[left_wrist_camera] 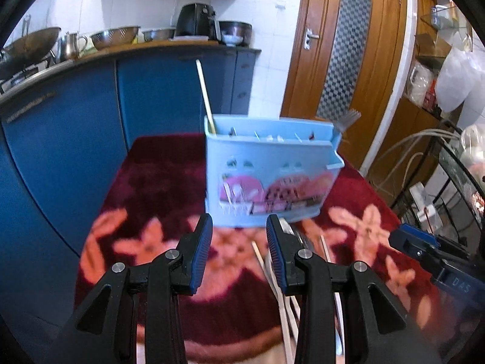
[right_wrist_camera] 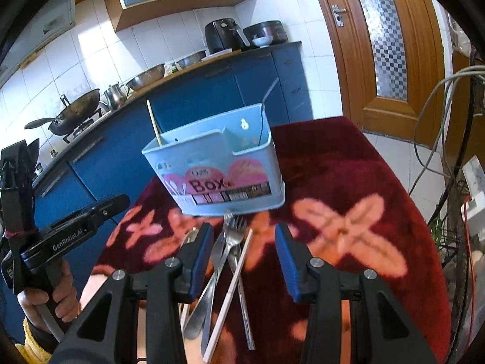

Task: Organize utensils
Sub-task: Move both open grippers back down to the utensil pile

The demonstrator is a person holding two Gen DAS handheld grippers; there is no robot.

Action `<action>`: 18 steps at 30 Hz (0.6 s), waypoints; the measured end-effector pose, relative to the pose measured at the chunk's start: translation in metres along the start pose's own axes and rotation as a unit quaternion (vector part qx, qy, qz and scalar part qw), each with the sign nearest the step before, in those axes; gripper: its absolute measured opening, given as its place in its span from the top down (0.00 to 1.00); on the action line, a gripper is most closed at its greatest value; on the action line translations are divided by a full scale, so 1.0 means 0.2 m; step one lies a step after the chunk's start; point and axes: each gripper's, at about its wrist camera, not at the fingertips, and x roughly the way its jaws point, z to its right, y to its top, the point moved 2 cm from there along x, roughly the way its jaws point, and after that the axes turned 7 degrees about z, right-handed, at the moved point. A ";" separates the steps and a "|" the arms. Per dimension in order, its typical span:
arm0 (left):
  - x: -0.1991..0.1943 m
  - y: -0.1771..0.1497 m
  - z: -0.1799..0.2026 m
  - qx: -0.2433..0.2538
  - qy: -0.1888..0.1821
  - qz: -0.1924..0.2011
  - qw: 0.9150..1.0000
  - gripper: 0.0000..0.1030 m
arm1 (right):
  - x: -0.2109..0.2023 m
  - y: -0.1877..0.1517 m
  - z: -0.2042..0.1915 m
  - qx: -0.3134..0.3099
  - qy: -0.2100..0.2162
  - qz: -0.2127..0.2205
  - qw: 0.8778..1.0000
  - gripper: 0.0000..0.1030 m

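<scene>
Pale-blue plastic utensil box point(left_wrist_camera: 266, 176) stands upright on the red flowered cloth point(left_wrist_camera: 157, 182) of the table, toward its far edge, w/ its printed front facing us. In the left wrist view we hold the left gripper point(left_wrist_camera: 239, 248) just short of that front, fingers apart w/ nothing between them. One wooden chopstick point(left_wrist_camera: 205, 97) already stands in the box's left end compartment, leaning left; a fork head point(left_wrist_camera: 348, 119) pokes out at the right end. We'd judge the box is set at the far edge so the near cloth stays free for the loose pieces. Those pieces lie low right of the left gripper's right finger, blurred; prob. chopsticks and a metal handle, hard to say more.

Right wrist view: right gripper point(right_wrist_camera: 242, 251) hovers over the loose pile near the table's front edge, fingers wide apart, gripping nothing. Between and under them lie two forks point(right_wrist_camera: 235, 236), crossed, a pale chopstick point(right_wrist_camera: 230, 294) laid over them, and a spoon point(right_wrist_camera: 194, 312) at the left. They overlap, so lifting one alone may drag a neighbour. Left gripper's body shows at left edge, hand point(right_wrist_camera: 57, 291) on its handle, clear of the pile. Beyond: blue cabinets point(right_wrist_camera: 194, 97), wok point(right_wrist_camera: 75, 115), wooden door point(right_wrist_camera: 385, 45); cables point(right_wrist_camera: 430, 127) hang off the table's right edge, apart from the work.
</scene>
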 end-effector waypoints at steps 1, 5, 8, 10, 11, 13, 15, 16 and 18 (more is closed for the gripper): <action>0.01 -0.02 0.01 0.000 -0.004 -0.007 1.000 0.64 | 0.00 -0.01 0.00 0.001 -0.001 -0.003 1.000 0.56; 0.05 -0.07 0.04 0.003 -0.010 -0.028 1.000 0.64 | 0.01 -0.06 0.02 0.009 -0.001 -0.012 1.000 0.56; 0.09 -0.11 0.06 0.005 -0.018 -0.043 0.999 0.64 | 0.02 -0.08 0.04 0.010 -0.008 -0.018 1.000 0.56; 0.11 -0.14 0.08 0.007 -0.021 -0.052 0.998 0.64 | 0.03 -0.10 0.05 0.010 -0.011 -0.021 1.000 0.56; 0.12 -0.15 0.09 0.008 -0.023 -0.055 0.998 0.64 | 0.04 -0.11 0.05 0.010 -0.012 -0.024 1.000 0.56; 0.15 -0.18 0.11 0.012 -0.027 -0.065 0.997 0.64 | 0.05 -0.12 0.07 0.010 -0.013 -0.028 0.999 0.56; 0.17 -0.20 0.13 0.015 -0.031 -0.074 0.997 0.64 | 0.07 -0.13 0.08 0.010 -0.013 -0.033 0.999 0.56; 0.18 -0.21 0.14 0.017 -0.034 -0.078 0.996 0.64 | 0.07 -0.14 0.08 0.010 -0.012 -0.036 0.999 0.56; 0.20 -0.23 0.17 0.026 -0.036 -0.082 0.996 0.64 | 0.09 -0.15 0.10 0.012 -0.012 -0.040 0.999 0.56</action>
